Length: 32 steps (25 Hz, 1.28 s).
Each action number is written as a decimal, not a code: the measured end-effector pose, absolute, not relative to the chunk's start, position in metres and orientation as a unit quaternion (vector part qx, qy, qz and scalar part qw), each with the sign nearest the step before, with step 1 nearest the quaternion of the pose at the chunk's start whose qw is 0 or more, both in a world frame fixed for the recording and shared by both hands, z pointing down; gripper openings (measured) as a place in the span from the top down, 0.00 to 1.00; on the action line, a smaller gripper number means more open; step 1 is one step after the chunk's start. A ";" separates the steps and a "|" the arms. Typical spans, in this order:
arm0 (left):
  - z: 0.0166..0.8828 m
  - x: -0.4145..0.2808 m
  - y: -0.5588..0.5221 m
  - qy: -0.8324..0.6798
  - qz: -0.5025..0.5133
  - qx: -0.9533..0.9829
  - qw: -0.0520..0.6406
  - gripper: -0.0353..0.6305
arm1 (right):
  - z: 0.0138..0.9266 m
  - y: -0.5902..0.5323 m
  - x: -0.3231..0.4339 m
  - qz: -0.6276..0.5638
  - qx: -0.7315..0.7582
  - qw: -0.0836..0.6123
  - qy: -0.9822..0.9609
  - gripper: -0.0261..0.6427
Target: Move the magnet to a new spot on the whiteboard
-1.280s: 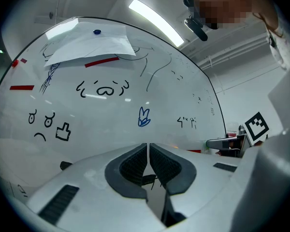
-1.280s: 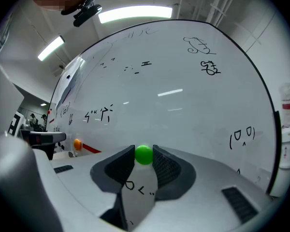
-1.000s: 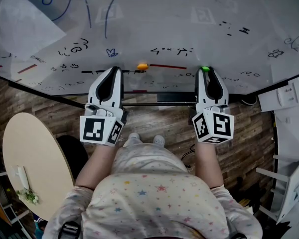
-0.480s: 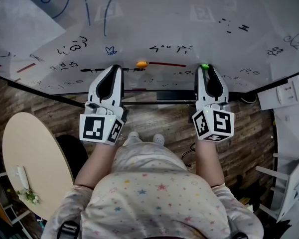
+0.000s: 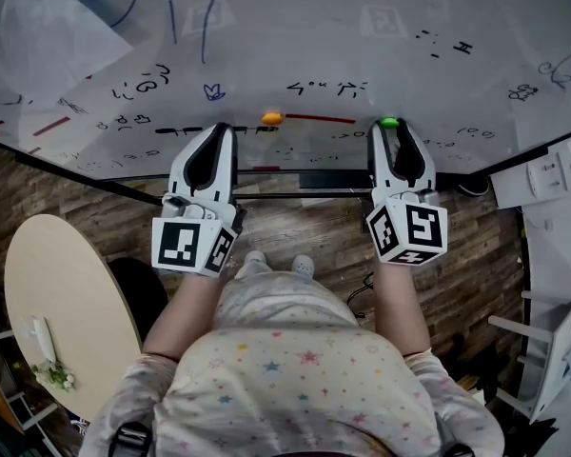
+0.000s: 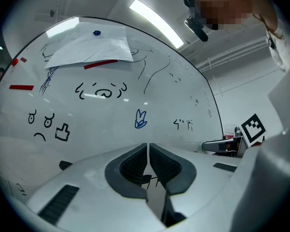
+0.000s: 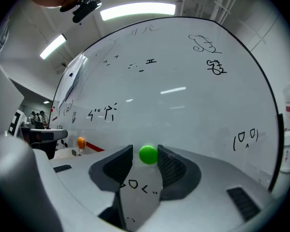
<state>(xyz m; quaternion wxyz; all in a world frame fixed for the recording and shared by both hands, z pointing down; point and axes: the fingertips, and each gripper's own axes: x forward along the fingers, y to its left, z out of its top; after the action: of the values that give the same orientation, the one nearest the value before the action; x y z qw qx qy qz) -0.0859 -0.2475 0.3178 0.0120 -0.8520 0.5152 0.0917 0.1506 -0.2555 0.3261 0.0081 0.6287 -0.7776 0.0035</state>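
We are bracketing the green magnet, low centre on the whiteboard, with the right tool parted, not yet pinching. The left tool is idling closed and empty. We are judging the magnet light, hard and slick, best pinched by its sides.

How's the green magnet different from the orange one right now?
The green magnet sits between the right gripper's parted jaws; the orange magnet has no gripper at it. The orange magnet lies at a red strip's end; the green magnet lies farther right. Both are small, round, on the whiteboard.
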 end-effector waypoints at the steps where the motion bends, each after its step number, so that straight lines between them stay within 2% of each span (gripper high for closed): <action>1: 0.318 -0.087 -0.247 0.515 0.092 -0.852 0.012 0.91 | 0.326 -0.255 0.150 0.004 0.628 0.009 -0.778 0.74; 6: 0.316 -0.090 -0.242 0.516 0.094 -0.851 0.014 0.91 | 0.327 -0.254 0.150 0.003 0.632 0.014 -0.775 0.68; 19: 0.313 -0.094 -0.234 0.515 0.096 -0.851 0.018 0.91 | 0.322 -0.242 0.150 -0.002 0.639 0.012 -0.769 0.69; 32: 0.311 -0.094 -0.228 0.514 0.098 -0.852 0.019 0.91 | 0.320 -0.230 0.144 -0.006 0.633 0.003 -0.774 0.84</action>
<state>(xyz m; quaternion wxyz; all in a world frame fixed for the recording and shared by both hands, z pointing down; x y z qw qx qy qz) -0.0943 -0.2276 0.3110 0.0187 -0.8519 0.5142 0.0980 0.1436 -0.2298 0.3197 0.0031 0.6335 -0.7737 -0.0064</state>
